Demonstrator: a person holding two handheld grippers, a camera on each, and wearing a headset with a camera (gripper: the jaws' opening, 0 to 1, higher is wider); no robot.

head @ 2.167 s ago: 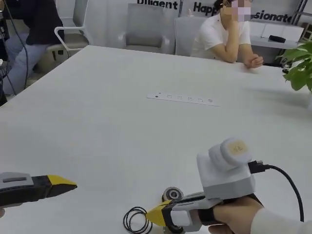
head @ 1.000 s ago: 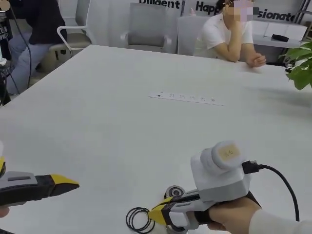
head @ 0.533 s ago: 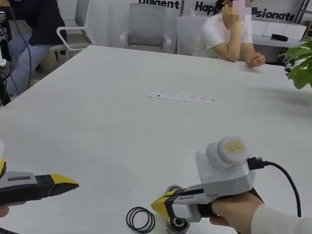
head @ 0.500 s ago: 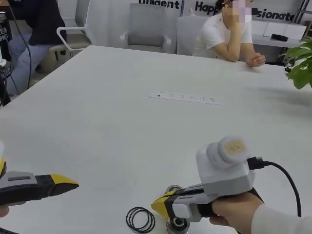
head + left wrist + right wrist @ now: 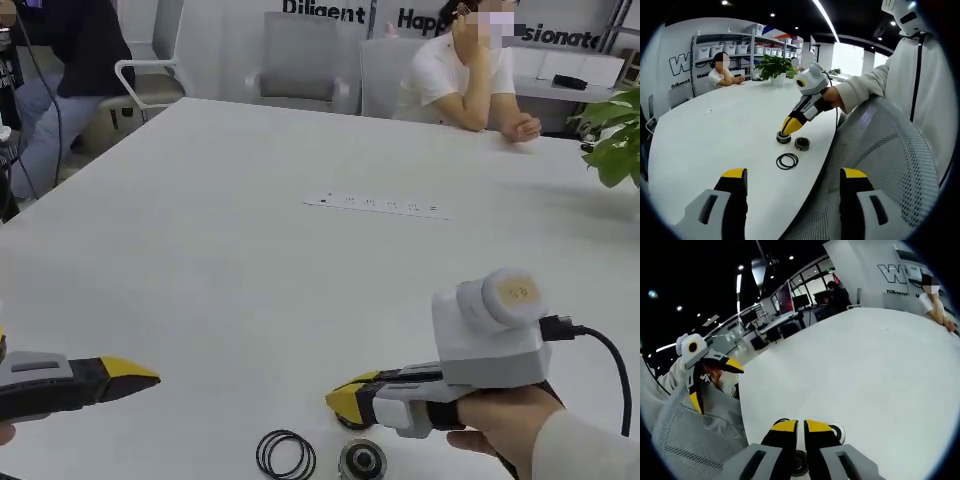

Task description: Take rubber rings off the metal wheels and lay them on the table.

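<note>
Wheels lie flat, axles up, at near edge of tabletop. Left tongs spread wide, empty, well apart to left. Right tongs clenched, nothing seen between tips, which sit at far wheel, contact unclear; right hand nearer. Loose rings just left of near wheel. Wall lettering: "Diligent", "Happ", "sionate".

On the desk, at its near edge, the rubber rings lie left of one metal wheel. A second wheel lies just behind it, at the right gripper. The left gripper is well apart, to the left.
</note>
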